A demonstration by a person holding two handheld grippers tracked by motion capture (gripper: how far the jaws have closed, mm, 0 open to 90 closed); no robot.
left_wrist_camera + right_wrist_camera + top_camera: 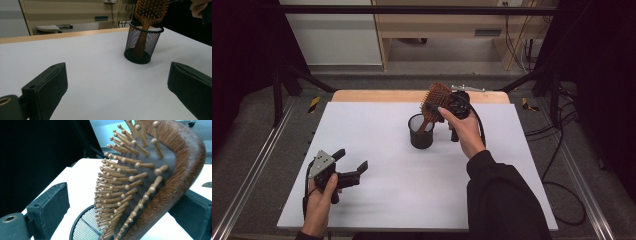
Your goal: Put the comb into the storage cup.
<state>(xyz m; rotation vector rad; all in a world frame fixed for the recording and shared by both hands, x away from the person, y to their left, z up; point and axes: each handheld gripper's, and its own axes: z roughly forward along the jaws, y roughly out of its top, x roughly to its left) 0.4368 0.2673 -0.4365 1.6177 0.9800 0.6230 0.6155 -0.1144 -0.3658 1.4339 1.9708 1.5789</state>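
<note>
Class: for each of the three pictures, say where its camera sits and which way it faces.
High view: above the person's side, facing forward and down on the table; both forearms and both tongs show.
Left gripper view: rides the left tongs, facing the mesh cup; open jaws.
Right gripper view: rides the right tongs, facing the hairbrush.
All share the hairbrush in the cup.

We see a brown wooden hairbrush [435, 102] standing handle-down, tilted, in a black mesh cup [420, 136]. The cup sits upright right of the table's centre.
</note>
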